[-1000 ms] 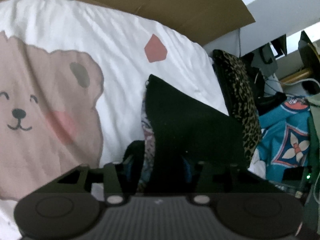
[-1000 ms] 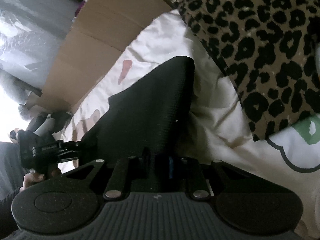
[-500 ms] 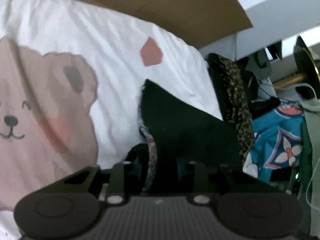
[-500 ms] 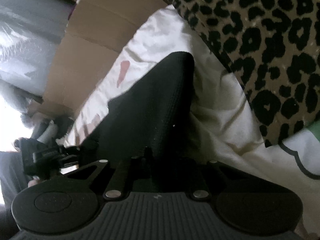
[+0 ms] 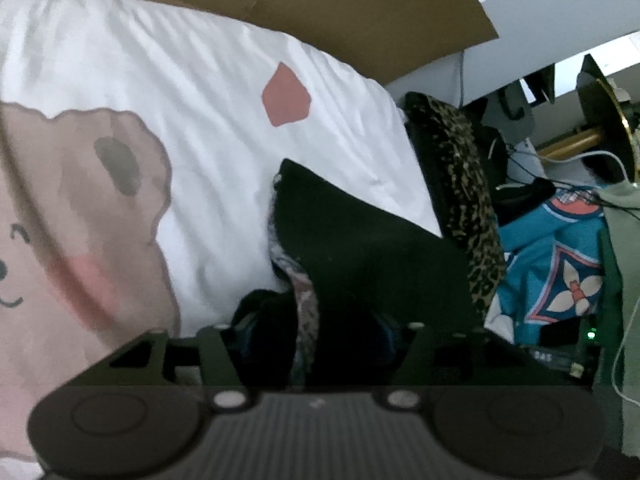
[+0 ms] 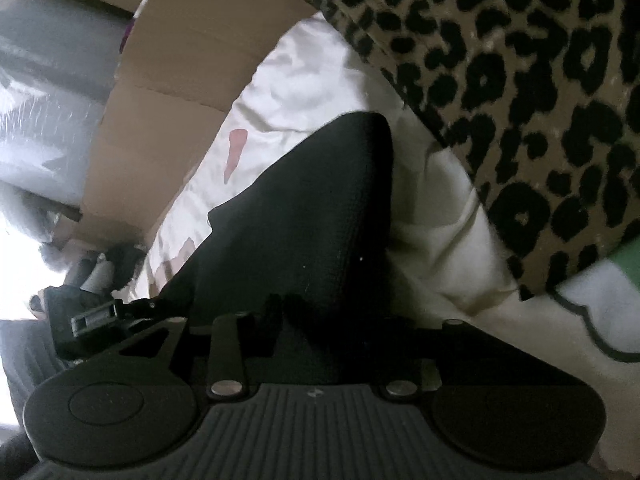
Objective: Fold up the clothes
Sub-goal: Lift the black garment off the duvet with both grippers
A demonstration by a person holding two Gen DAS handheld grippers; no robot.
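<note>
A black garment [image 5: 360,240] with a patterned inner edge lies folded on the white bear-print sheet [image 5: 200,100]. Its near end runs in between the jaws of my left gripper [image 5: 320,324], which are opening and stand apart from the cloth on both sides. In the right wrist view the same black garment [image 6: 312,208] stretches away from my right gripper [image 6: 336,320]. Those jaws are opening too, with the cloth loose between them. My left gripper [image 6: 120,308] shows at the garment's left edge.
A leopard-print fabric [image 6: 520,80] lies right of the garment, also in the left view [image 5: 460,184]. Cardboard [image 5: 320,0] stands behind the bed. A teal patterned cloth [image 5: 560,264], cables and clutter sit off the bed's right side.
Both grippers' jaws narrowed on the black garment half a second ago and have since spread wider. The garment has stayed in place on the sheet.
</note>
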